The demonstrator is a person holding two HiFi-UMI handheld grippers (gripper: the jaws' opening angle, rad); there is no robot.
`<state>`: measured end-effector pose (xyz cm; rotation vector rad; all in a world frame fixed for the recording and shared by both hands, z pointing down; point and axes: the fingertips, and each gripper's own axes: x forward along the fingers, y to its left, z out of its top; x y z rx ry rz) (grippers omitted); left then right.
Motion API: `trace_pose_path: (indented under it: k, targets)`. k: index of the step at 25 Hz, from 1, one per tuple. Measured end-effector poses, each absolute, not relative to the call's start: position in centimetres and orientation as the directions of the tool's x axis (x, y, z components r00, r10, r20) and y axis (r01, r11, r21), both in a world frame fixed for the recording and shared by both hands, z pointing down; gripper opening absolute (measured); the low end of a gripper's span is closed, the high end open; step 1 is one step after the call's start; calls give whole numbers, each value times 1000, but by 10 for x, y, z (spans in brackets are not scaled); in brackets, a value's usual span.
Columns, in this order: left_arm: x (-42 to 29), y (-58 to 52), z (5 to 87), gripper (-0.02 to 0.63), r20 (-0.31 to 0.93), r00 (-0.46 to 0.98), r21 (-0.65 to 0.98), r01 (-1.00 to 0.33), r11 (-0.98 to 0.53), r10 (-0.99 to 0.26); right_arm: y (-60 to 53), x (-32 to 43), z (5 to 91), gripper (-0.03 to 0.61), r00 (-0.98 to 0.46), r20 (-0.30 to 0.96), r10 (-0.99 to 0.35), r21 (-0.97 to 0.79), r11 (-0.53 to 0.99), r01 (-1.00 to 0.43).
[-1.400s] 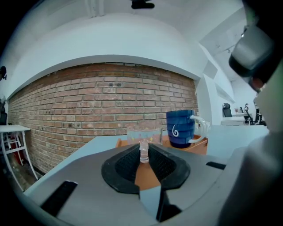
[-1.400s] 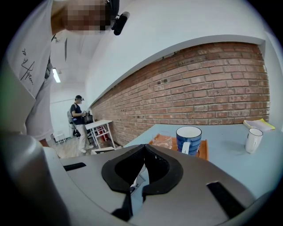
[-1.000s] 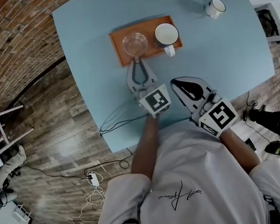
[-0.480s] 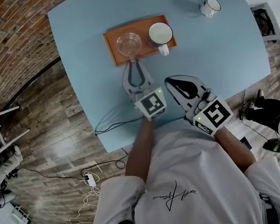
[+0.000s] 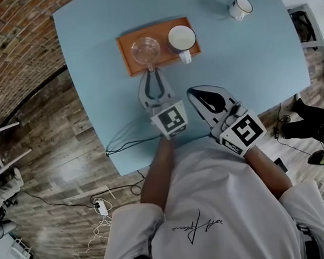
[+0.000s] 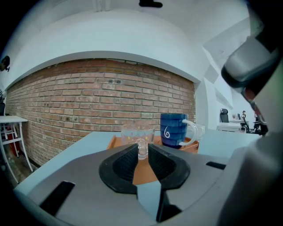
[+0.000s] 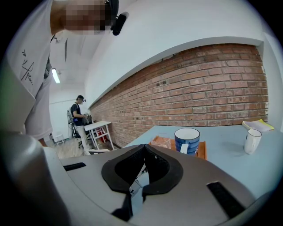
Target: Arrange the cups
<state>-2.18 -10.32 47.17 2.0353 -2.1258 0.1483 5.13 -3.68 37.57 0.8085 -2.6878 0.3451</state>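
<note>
While the left gripper (image 6: pixel 142 152) is clamped on the handle of the glass cup (image 5: pixel 145 49), which sits on the orange tray (image 5: pixel 164 54) beside 1 blue mug (image 5: pixel 182 38), the right gripper (image 7: pixel 143 150) hangs clenched and empty, near the tray's front right. 1 white mug (image 5: pixel 241 8) stands well off the tray's right end.

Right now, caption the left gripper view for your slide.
Left gripper grips glass cup by its handle, blue mug beside, on orange tray.
</note>
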Motion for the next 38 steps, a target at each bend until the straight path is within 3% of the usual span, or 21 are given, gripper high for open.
trace_pose_path:
  k: [21, 38]
  targets:
    - [-20, -90, 469, 77, 212, 22, 52, -999, -12, -977, -38, 49, 371, 21, -791, 339, -509, -141, 804, -578]
    - [-50, -43, 412, 69, 183, 47, 13, -999, -45, -982, -28, 57, 340, 21, -755, 258, -603, -127, 754, -645]
